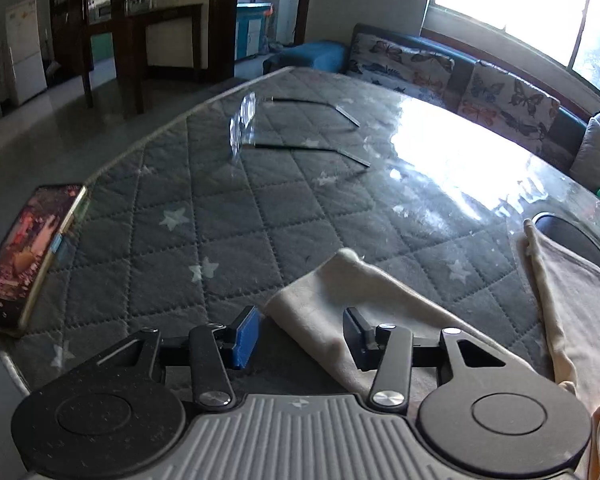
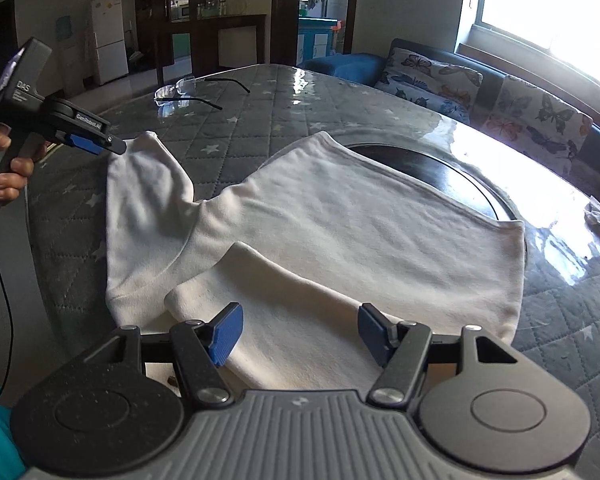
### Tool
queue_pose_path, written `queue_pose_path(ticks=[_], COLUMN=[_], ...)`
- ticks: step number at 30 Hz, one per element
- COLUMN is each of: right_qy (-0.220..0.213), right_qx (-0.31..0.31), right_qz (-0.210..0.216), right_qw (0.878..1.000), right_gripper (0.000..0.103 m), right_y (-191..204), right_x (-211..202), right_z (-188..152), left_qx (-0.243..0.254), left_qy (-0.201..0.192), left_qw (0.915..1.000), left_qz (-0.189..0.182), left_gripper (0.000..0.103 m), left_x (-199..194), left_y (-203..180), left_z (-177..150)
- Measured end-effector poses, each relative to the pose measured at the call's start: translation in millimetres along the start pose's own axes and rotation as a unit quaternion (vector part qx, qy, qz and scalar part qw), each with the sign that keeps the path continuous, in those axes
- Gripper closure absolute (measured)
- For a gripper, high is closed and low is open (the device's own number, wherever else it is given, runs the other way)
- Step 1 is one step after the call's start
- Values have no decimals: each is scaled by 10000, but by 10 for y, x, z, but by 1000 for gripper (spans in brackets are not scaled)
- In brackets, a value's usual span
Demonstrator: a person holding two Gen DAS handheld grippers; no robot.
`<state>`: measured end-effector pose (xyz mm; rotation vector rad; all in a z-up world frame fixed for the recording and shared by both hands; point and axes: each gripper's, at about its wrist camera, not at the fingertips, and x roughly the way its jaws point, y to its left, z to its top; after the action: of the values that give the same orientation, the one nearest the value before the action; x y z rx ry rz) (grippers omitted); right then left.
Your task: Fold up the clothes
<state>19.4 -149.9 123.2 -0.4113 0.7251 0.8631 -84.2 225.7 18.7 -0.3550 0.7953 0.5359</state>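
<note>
A cream long-sleeved top (image 2: 340, 220) lies spread on the quilted grey table (image 2: 260, 120). One sleeve (image 2: 148, 184) stretches out to the left, and the other sleeve (image 2: 284, 280) is folded across the body. My left gripper (image 1: 300, 334) is at the outstretched sleeve's cuff (image 1: 320, 292). Its blue pads stand apart with the cuff lying between them, unpressed. From the right wrist view the left gripper (image 2: 118, 146) shows at the tip of that sleeve. My right gripper (image 2: 300, 334) hovers open over the folded sleeve near the front edge.
A pair of glasses (image 1: 300, 128) lies unfolded at the far side of the table. A phone (image 1: 24, 252) rests on the table's left edge. A dark round disc (image 2: 440, 172) sits partly under the top. A butterfly-print sofa (image 2: 540, 112) runs behind. A person's hand (image 2: 16, 168) grips the left handle.
</note>
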Motion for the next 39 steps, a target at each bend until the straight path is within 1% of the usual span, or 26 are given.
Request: queue_pose_path(ticks=[3, 4, 5, 7, 10, 12, 15, 18, 20, 23, 25, 28, 32, 34, 36, 39], right_qy=[-5, -10, -17, -41, -97, -130, -195, -256, -294, -358, -401, -462, -537, -590, -619, -666], right_qx=[16, 23, 27, 39, 76, 118, 193, 320, 398, 511, 597, 806, 1067, 1225, 1341, 1491], right_qz=[-19, -24, -31, -51, -81, -93, -119, -121, -140, -205, -269, -327, -440, -508, -557, -630], right_qw=[10000, 10000, 10000, 10000, 9999, 9998, 9996, 9991, 9987, 9978, 9970, 9951, 9919, 9894, 9875, 9846], right_gripper=[38, 38, 38, 38, 38, 38, 38, 38, 38, 38, 38, 38, 39, 39, 39, 39], right_y=[-4, -11, -17, -25, -56, -77, -117, -169, -208, -274, -330, -432, -569, -643, -690, -764], right_x=[-6, -17, -29, -51, -88, -109, -158, -199, -228, -286, -328, -401, -495, -546, -585, -647], right_z=[-5, -11, -16, -20, -26, -33, -56, -72, -83, -108, -129, -172, -234, -262, -274, -307], left_qx=[5, -3, 18, 28, -116, -164, -94, 123, 300, 564, 752, 1038, 1395, 1503, 1690, 1932], left_qy=[-77, -91, -108, -142, -109, -115, -220, -310, -366, -356, -357, -353, -230, -93, 24, 215], left_qw=[9999, 9999, 9999, 9998, 9998, 9996, 9988, 9963, 9927, 9844, 9764, 9612, 9387, 9299, 9220, 9141], left_qz=[83, 102, 112, 127, -74, -214, -437, -792, -1108, -1631, -1993, -2531, -3143, -3355, -3484, -3559], left_gripper=[56, 60, 65, 80, 92, 93, 93, 93, 93, 93, 93, 93, 93, 93, 93, 92], left_x=[35, 39, 52, 66, 86, 50, -56, -247, -386, -590, -734, -933, -1046, -1032, -1014, -931], left_y=[-31, -33, -48, -71, -57, -78, -170, -374, -530, -803, -1011, -1309, -1710, -1902, -2086, -2262], left_z=[-11, -9, -8, -12, 10, 12, -4, -45, -69, -114, -145, -217, -361, -455, -555, -718])
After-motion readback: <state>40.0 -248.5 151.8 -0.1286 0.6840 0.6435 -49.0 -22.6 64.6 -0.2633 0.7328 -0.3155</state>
